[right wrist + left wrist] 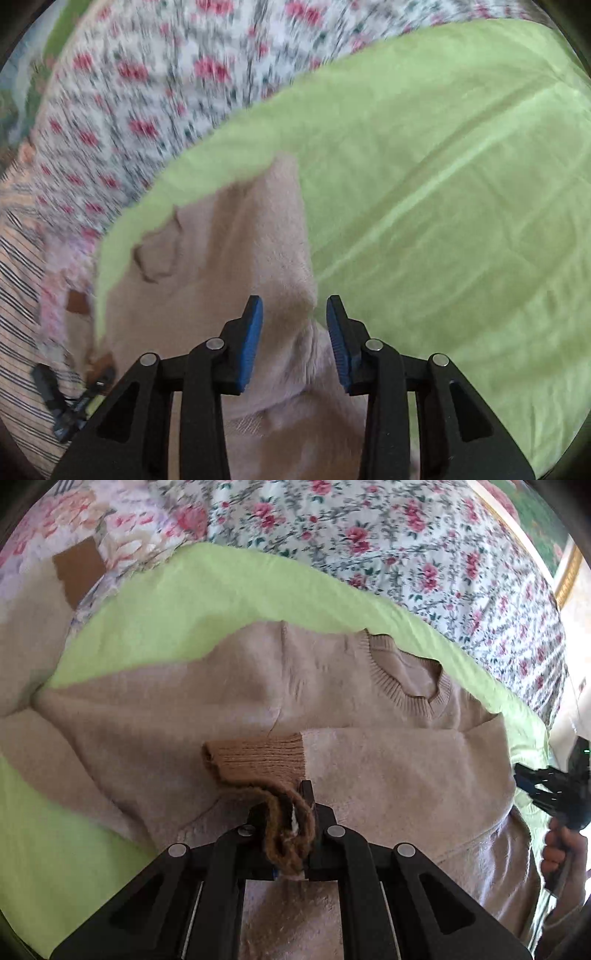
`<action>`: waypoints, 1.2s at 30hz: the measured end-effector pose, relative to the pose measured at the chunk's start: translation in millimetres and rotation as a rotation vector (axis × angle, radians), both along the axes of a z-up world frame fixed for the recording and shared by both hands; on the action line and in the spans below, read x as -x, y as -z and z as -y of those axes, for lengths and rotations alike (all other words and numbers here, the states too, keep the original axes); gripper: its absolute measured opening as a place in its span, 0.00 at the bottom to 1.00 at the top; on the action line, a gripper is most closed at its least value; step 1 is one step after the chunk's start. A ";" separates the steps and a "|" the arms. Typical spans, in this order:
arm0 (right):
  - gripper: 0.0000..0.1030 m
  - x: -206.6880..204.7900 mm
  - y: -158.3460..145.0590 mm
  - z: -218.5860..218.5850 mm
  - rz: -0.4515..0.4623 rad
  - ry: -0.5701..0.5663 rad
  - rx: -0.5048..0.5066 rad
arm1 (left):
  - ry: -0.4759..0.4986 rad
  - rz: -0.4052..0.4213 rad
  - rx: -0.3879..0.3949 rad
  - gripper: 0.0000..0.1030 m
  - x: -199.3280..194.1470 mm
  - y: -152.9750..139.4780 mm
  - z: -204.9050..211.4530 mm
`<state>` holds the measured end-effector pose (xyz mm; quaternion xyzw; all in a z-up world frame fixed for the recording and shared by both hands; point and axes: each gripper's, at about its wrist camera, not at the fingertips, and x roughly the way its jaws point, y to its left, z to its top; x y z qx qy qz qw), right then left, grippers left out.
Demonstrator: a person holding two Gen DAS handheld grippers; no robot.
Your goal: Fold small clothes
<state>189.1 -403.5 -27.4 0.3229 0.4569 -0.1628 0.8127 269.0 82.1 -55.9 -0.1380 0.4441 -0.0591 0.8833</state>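
A beige knit sweater (332, 686) lies spread on a light green cloth (184, 590), its ribbed neckline (406, 679) toward the far right. One sleeve is folded across the body and ends in a brown ribbed cuff (258, 757). My left gripper (286, 808) is shut on the bunched end of that cuff. In the right wrist view my right gripper (294, 306) stands open with its blue pads (251, 343) apart, over a folded edge of the sweater (236, 258). The fabric runs between the pads without being pinched. The right gripper (546, 782) also shows at the left view's right edge, held by a hand (561, 845).
A floral bedspread (369, 528) surrounds the green cloth (443, 184). Another beige garment with a brown patch (79, 568) lies at the far left. Striped fabric (18, 295) shows at the left of the right wrist view. Bare green cloth stretches to the right of the sweater.
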 end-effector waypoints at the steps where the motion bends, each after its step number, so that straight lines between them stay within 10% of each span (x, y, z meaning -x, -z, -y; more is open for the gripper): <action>1: 0.40 -9.1 6.8 0.4 -0.016 -0.021 -0.001 | -0.005 -0.001 0.004 0.06 1.0 2.1 -0.1; 5: 0.08 -25.5 7.2 7.4 -0.046 -0.059 0.097 | 0.013 0.015 -0.012 0.06 0.8 -5.5 10.1; 10: 0.08 -24.2 5.5 29.0 -0.084 -0.015 0.147 | 0.054 0.055 -0.019 0.06 -1.5 -17.0 30.0; 19: 0.21 -3.1 -21.8 -24.6 0.033 -0.126 0.213 | 0.054 -0.004 -0.003 0.16 2.9 -1.0 15.7; 23: 0.23 1.1 17.3 -18.4 -0.135 -0.088 0.175 | 0.045 -0.014 -0.017 0.16 7.7 -0.4 10.7; 30: 0.39 35.6 -23.8 -44.8 0.064 -0.099 0.045 | 0.002 0.011 -0.049 0.19 40.6 -22.2 -18.5; 36: 0.43 53.1 -31.8 -102.9 0.138 -0.251 -0.055 | -0.140 0.085 -0.107 0.53 56.0 -64.0 -76.5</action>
